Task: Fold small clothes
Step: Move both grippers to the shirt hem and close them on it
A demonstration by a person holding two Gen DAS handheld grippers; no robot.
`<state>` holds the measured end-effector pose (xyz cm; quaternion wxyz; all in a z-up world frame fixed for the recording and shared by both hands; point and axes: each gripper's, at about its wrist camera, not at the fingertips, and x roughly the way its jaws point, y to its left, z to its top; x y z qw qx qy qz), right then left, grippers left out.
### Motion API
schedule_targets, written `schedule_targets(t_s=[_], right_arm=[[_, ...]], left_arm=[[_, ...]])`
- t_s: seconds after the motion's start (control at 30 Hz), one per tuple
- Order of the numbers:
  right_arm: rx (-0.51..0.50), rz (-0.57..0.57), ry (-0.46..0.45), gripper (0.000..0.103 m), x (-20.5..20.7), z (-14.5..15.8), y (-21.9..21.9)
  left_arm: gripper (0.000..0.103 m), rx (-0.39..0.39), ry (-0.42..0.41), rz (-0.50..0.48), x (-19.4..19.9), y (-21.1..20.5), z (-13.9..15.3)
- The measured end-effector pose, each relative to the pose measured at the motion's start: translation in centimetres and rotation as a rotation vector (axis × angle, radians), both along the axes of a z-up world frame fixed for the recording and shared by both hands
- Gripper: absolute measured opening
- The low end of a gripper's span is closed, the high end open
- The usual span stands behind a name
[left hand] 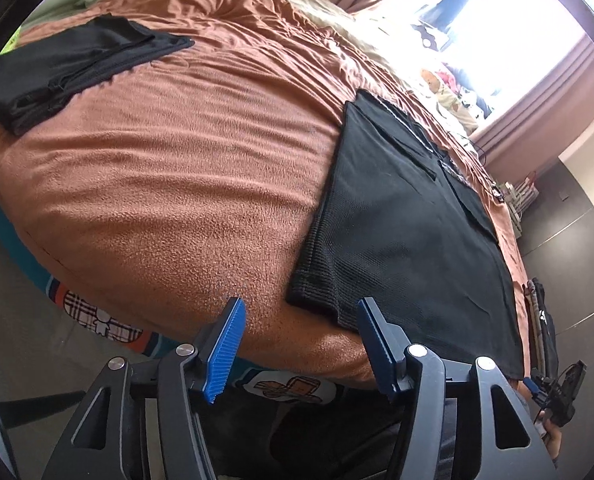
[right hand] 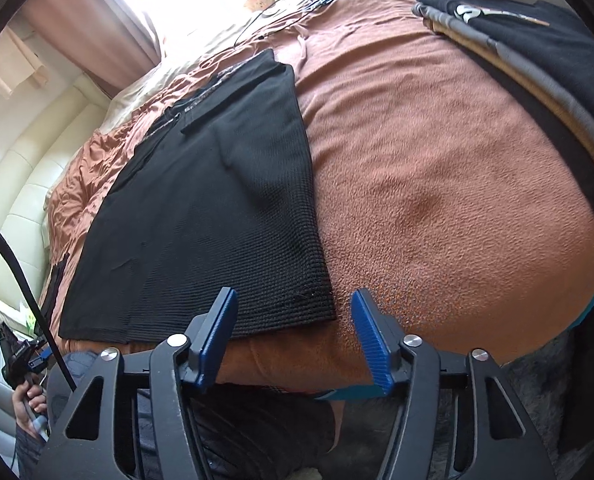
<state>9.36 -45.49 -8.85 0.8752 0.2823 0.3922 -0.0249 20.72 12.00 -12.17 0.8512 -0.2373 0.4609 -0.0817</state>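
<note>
My left hand-held gripper [left hand: 299, 312] hangs with jaws wide apart, empty, by the near left corner of the black garment [left hand: 409, 232] lying flat on the bed [left hand: 157, 184]. My right hand-held gripper [right hand: 293, 304] gapes empty over its right corner. No legible writing.

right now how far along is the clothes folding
Done: a folded black garment lies at the far left of the bed. In hand: the black knit top lies flat at the bed's near edge with both sleeves folded in; the left gripper and right gripper are open at its bottom corners, holding nothing. Left: folding it up, and probably the stack of clothes on the right, though its state is unclear.
</note>
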Motion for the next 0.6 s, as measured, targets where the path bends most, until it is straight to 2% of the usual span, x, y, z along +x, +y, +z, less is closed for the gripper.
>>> schedule_targets(t_s=[0.1,0.3,0.43,0.5,0.6], right_arm=[[0.032,-0.010,-0.002,0.055,0.3,-0.5,-0.5],[0.132,-0.020,-0.037,0.055,0.6,-1.0,-1.4],[0.197,-0.025,-0.030,0.047,1.4,-2.0,-1.8],[0.219,-0.029,-0.039,0.047,1.8,-2.4,-2.0],[0.252,-0.043,-0.046,0.047,2.4,-2.9,-2.4]], left_arm=[[0.053,-0.023,0.031,-0.003,0.8,-0.2,-1.1],[0.053,-0.085,0.047,0.000,2.5,-0.5,-1.6],[0.051,-0.060,0.070,0.016,3.8,-0.8,-1.7],[0.050,-0.056,0.076,0.021,4.2,-1.1,-1.7],[0.042,-0.037,0.099,0.023,4.6,-1.5,-2.1]])
